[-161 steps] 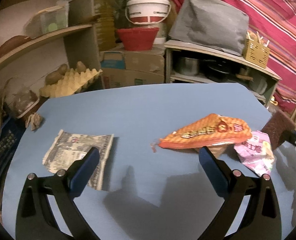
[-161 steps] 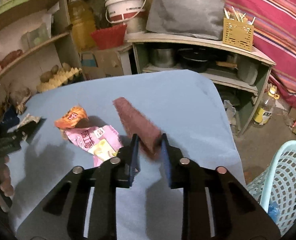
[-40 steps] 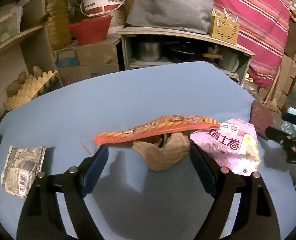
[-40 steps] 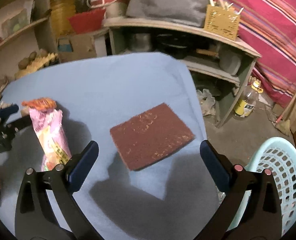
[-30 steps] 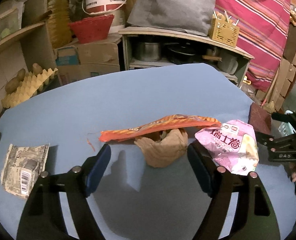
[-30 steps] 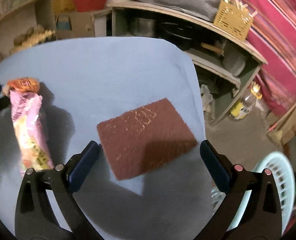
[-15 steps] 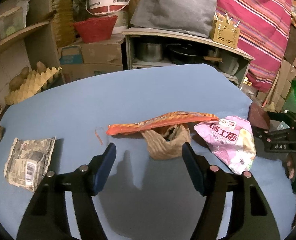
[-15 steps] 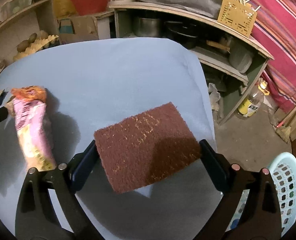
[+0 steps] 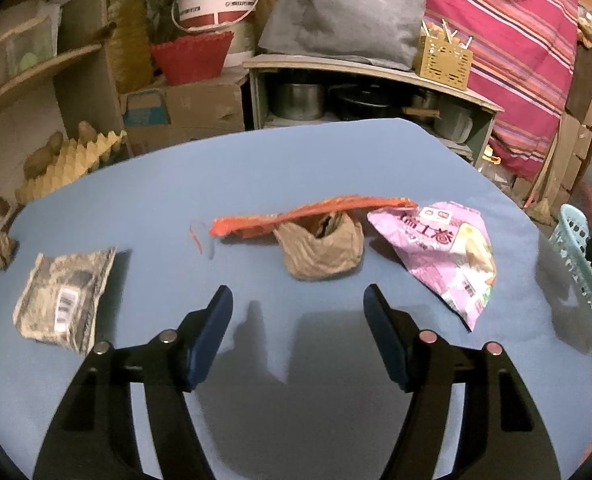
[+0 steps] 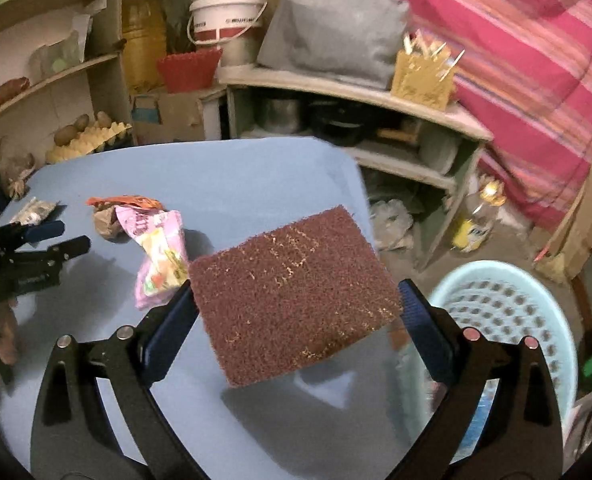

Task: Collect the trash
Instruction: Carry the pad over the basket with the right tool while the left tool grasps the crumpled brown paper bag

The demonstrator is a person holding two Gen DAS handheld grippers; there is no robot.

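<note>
My right gripper (image 10: pixel 294 292) is shut on a brown scouring pad (image 10: pixel 292 292), gripping its two side edges and holding it lifted above the blue table (image 10: pixel 224 168), left of the light blue basket (image 10: pixel 508 312). My left gripper (image 9: pixel 298 300) is open and empty, just short of a crumpled brown paper bag (image 9: pixel 322 250). An orange wrapper (image 9: pixel 308 214) lies across the bag. A pink snack packet (image 9: pixel 444 252) lies to its right, a grey printed wrapper (image 9: pixel 64 296) to its left.
The basket (image 9: pixel 584 268) stands off the table's right edge. Shelves with pots (image 9: pixel 300 100), a cardboard box (image 9: pixel 184 112), an egg tray (image 9: pixel 68 160) and a red bowl (image 9: pixel 192 56) crowd the back. A plastic bottle (image 10: pixel 476 220) stands on the floor.
My right gripper closed on the scouring pad's edges and lifted it off the table toward the basket. My left gripper narrowed a little and drew back from the paper bag.
</note>
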